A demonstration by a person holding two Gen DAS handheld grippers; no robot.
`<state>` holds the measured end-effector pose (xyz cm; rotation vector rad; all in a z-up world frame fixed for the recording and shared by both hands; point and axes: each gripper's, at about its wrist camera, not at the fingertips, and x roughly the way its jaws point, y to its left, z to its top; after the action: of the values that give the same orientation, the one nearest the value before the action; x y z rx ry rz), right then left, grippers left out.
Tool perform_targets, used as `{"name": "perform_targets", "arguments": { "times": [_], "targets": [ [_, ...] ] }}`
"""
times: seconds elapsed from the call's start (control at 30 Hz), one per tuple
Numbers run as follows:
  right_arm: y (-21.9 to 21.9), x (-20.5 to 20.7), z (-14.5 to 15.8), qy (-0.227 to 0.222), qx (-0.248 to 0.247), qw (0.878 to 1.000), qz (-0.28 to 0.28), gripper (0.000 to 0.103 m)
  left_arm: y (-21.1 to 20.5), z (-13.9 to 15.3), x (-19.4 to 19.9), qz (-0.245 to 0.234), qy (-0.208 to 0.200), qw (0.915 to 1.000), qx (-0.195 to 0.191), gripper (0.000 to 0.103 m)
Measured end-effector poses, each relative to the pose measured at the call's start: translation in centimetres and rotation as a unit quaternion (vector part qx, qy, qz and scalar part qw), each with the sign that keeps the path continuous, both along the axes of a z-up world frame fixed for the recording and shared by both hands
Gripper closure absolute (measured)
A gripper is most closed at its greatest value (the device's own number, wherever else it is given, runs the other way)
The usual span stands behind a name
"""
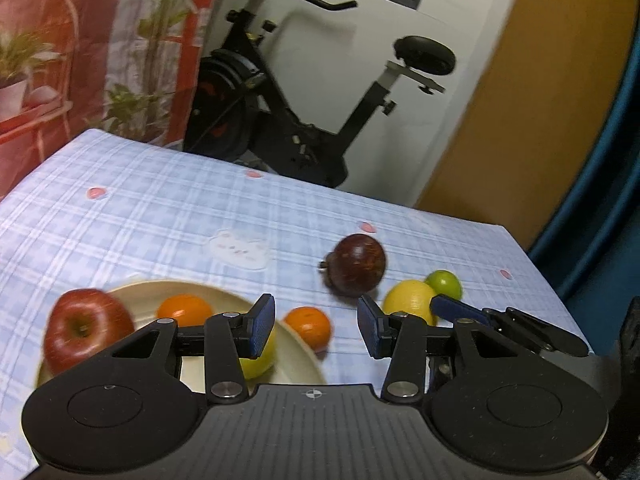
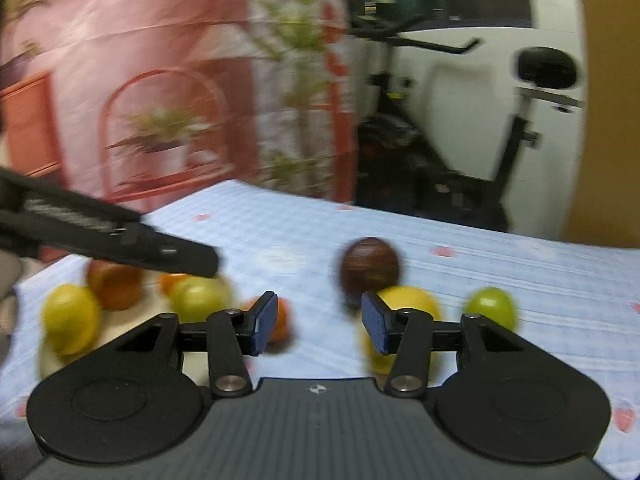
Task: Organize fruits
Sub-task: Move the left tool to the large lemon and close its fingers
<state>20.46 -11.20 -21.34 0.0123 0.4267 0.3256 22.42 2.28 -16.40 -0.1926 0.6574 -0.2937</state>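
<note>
Left gripper (image 1: pixel 316 330): nearest the left camera; jaws apart with bare cloth showing between the blue pads, nothing held or touched.
Right gripper (image 2: pixel 319 328): jaws likewise parted and empty; in the left view one of its fingers (image 1: pixel 460 309) lies against the lemon's right side, though contact cannot be confirmed.
Plate (image 1: pixel 296 354): cream, at the table's near left edge, partly hidden under the left gripper.
On the plate: red apple (image 1: pixel 86 330), one orange (image 1: pixel 184 310), a yellow-green fruit (image 1: pixel 262 356) behind the left pad; the right view, blurred, shows another lemon-like fruit (image 2: pixel 72 318) there.
Loose orange (image 1: pixel 309 326): on the cloth, just beside the plate's right rim.
Brown fruit (image 1: pixel 356 264): round, dark, alone near the table's middle.
Lemon (image 1: pixel 410 304): toward the table's right edge, touching or nearly touching the lime (image 1: pixel 444 285) behind it.
Table (image 1: pixel 160 208): blue check cloth; exercise bike (image 1: pixel 304 120) beyond its far edge.
Step in hand: probably the right gripper lining up on the lemon, with four fruits not yet on the plate.
Doing it well: widen the jaws beyond the lemon's width, centre the pads on its sides, close gently so it does not squirt out or knock the lime toward the right edge.
Placement: set it in the plate's free space, keeping the left gripper clear.
</note>
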Motion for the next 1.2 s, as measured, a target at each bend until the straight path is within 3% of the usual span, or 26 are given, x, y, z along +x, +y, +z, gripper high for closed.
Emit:
{"name": "perform_targets", "arguments": {
  "times": [0.2,0.57,1.0,1.2],
  "targets": [
    [-1.4,0.7,-0.3,-0.003,0.003,0.999,-0.038,0.04,-1.6,-0.1,1.2,-0.016,0.009,0.9998,0.002,0.053],
    [-1.4,3.4,-1.7,0.056,0.005,0.998,-0.029,0.042,-3.7,-0.7,2.5,-0.038,0.027,0.9989,0.008,0.05],
    [-2.2,-1.9,-1.9,0.064,0.042,0.996,0.045,0.042,-5.3,-2.0,1.6,-0.073,0.066,0.9951,0.001,0.042],
    [-2.7,-3.5,-2.0,0.071,0.062,0.994,0.052,0.042,-5.6,-2.8,0.5,-0.092,0.09,0.9916,-0.019,0.04]
  ]
}}
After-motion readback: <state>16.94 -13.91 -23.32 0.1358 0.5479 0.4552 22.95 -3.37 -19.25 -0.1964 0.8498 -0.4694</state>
